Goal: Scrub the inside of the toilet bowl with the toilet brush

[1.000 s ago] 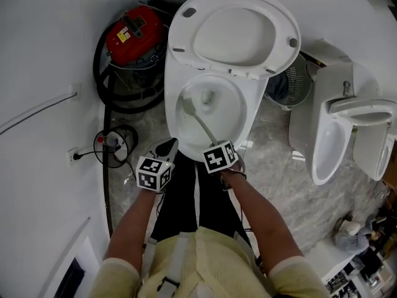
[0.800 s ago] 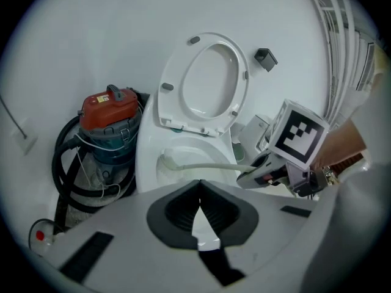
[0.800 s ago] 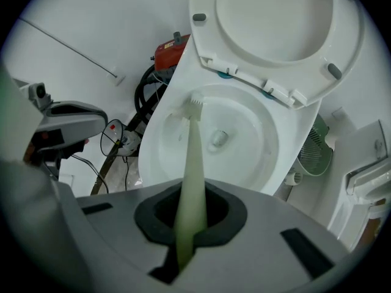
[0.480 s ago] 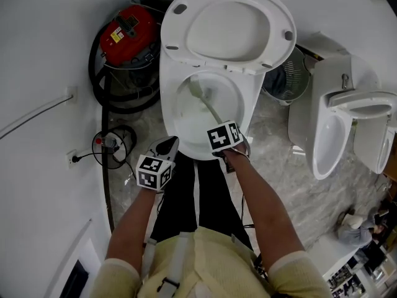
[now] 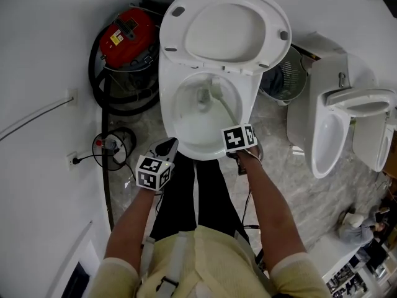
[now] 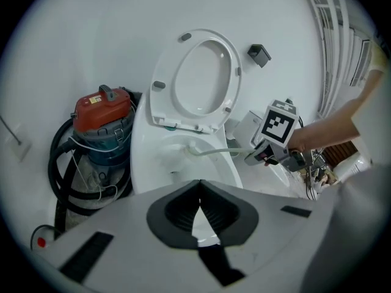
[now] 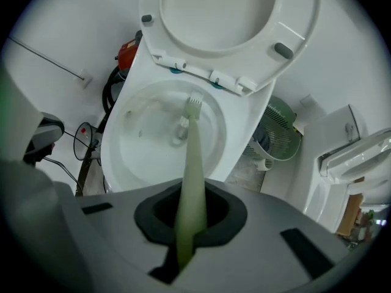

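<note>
Right gripper (image 7: 187,226) clamping toilet brush (image 7: 191,151) — head inside toilet bowl (image 7: 113,144)

text: none legible | yellow label (image 5: 116,38) on red vacuum (image 5: 135,22): too small to read

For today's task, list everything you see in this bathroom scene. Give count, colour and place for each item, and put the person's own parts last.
toilet: one, white, centre, bowl open
seat lid: one, white, raised behind the bowl
toilet brush: one, pale green, head inside the bowl
vacuum cleaner: one, red with black hose, left of toilet
small fan: one, black, floor at left
larger fan: one, pale green, floor right of toilet
urinal: at least one, white, far right
wall socket: one, white, left wall
left gripper: one, grey, closed and empty, before the bowl
right gripper: one, grey, clamped on the brush handle
forearms: two, bare, bottom centre
</note>
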`<state>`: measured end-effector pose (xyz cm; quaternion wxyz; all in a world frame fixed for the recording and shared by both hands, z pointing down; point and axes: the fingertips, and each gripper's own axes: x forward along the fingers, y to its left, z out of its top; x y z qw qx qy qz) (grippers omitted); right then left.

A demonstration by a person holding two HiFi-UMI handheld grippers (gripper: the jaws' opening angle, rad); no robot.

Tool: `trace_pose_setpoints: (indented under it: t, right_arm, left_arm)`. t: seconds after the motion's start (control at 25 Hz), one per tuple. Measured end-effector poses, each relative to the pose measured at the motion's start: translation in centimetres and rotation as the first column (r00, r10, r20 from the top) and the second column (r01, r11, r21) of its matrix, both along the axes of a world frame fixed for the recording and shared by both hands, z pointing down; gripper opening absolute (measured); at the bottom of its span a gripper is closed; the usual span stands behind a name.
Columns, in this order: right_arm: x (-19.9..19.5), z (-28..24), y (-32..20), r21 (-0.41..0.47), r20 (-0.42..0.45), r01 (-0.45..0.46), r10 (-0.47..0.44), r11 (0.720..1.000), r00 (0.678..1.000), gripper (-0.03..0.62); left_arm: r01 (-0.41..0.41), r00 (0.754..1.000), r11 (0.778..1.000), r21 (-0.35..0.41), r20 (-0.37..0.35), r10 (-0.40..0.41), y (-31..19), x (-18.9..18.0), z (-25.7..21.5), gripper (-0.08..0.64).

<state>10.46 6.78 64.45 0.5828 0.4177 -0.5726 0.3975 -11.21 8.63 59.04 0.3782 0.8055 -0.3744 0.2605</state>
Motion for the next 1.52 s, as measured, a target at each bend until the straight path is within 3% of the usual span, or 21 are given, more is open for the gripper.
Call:
trace_pose_setpoints:
  t: [0.36,0.68,1.04,1.28,1.52]
  right_arm:
    - [3.5,-0.8,3.7,-0.043,-0.073,-0.087,0.084,0.995,0.994,0.015]
    - [4.8,-2.0,6.2,-0.08,-0.134,-0.063,0.052,0.995,0.99,0.016]
    - [6.3,-3.1,8.7,-0.169,-0.213,0.138,-0.173,0.976,0.962,0.015]
    - [6.5,-3.3,10.7,-0.246,-0.221,0.264,-0.32,0.932,0.922,0.015]
    - [5.8,-3.2,13.6,-0.33,-0.172,0.393,-0.464,0.858,0.869,0.015]
  left_arm:
    - [-0.049,0.999,0.999,0.01,-0.007,0.049,0.4,1.2,-1.6,0.011]
    - [-0.084,0.996,0.996,0.017,-0.006,0.084,1.3,1.9,-3.1,0.011]
    - [-0.097,0.995,0.995,0.012,-0.002,0.097,2.6,2.0,-4.1,0.011]
    - [-0.094,0.996,0.996,0.008,-0.002,0.094,3.4,1.9,-4.3,0.011]
    - [-0.073,0.997,0.997,0.005,-0.003,0.073,3.9,1.5,-4.4,0.011]
